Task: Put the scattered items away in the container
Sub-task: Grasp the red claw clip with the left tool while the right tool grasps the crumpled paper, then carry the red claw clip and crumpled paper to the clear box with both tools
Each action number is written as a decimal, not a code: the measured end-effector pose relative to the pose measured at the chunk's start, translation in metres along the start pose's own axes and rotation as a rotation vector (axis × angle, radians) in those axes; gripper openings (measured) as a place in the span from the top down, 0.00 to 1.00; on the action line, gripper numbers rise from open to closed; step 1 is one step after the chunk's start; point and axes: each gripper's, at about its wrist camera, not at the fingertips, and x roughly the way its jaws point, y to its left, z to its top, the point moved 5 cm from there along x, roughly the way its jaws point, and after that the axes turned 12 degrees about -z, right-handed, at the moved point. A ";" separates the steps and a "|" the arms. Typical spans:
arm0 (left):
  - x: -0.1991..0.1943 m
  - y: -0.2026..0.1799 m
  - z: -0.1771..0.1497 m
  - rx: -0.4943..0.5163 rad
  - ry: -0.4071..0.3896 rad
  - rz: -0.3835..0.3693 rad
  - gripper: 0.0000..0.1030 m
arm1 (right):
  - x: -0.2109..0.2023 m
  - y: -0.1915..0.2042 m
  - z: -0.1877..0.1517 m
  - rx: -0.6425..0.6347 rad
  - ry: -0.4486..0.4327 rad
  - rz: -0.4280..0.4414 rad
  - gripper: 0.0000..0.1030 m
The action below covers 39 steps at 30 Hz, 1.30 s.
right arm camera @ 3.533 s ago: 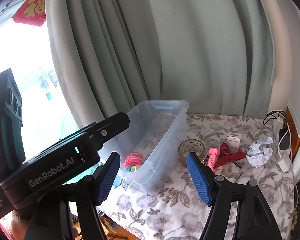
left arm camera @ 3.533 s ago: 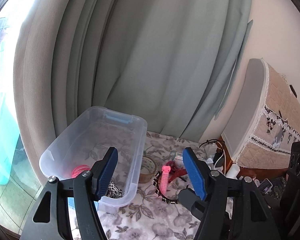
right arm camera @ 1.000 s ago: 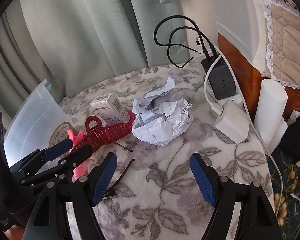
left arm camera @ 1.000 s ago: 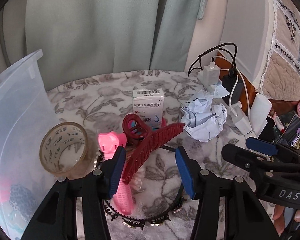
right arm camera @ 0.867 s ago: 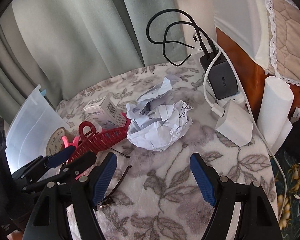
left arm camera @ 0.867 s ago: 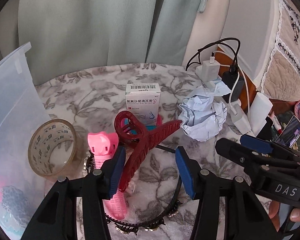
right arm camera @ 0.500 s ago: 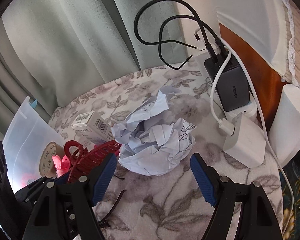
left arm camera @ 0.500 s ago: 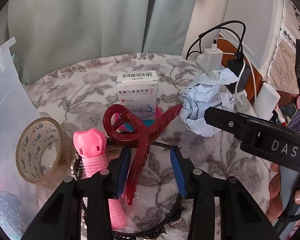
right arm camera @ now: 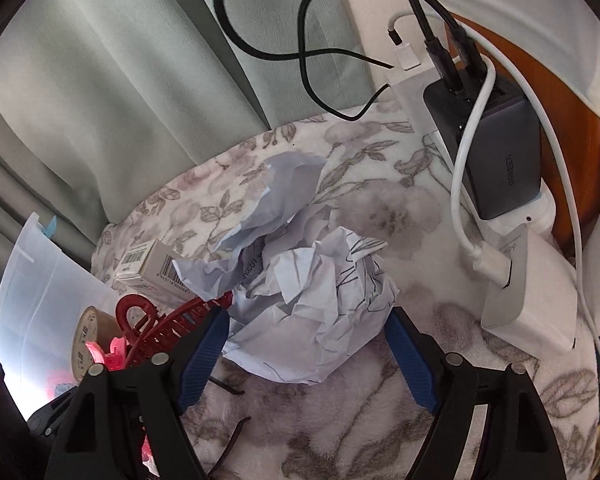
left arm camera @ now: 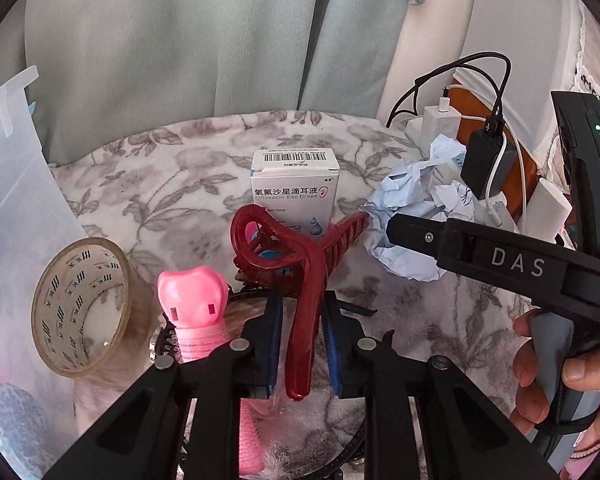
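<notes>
Landmark: red claw clip (left arm camera: pixel 300 264), lying on the flowered cloth (left arm camera: pixel 168 200) outside the clear container (left arm camera: pixel 16 200), whose wall stands well to the clip's left.

Left hand-held gripper (left arm camera: pixel 300 320): nearly closed on the clip's lower handle, pads touching or all but touching; firm hold not confirmed. Clip's long axis running along the fingers, straight ahead of them.

Right hand-held gripper (right arm camera: pixel 306 346): wide open, holding nothing, straddling the crumpled paper (right arm camera: pixel 312 296) just right of the clip.

Tape roll (left arm camera: pixel 82 304) and pink roller (left arm camera: pixel 204 320) left of the clip, ear-drop box (left arm camera: pixel 294 196) just behind it.

Judgement: left nearer the container; carry leftward over the wall.
</notes>
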 end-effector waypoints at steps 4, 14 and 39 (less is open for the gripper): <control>-0.004 -0.001 0.000 -0.001 -0.003 0.004 0.88 | -0.005 -0.007 0.000 0.042 0.002 0.011 0.31; -0.025 -0.007 -0.002 -0.029 -0.028 0.009 0.89 | -0.035 -0.012 -0.010 0.084 -0.015 0.027 0.34; -0.158 -0.040 -0.005 -0.070 -0.224 -0.024 0.90 | -0.178 -0.009 -0.064 0.113 -0.168 0.096 0.34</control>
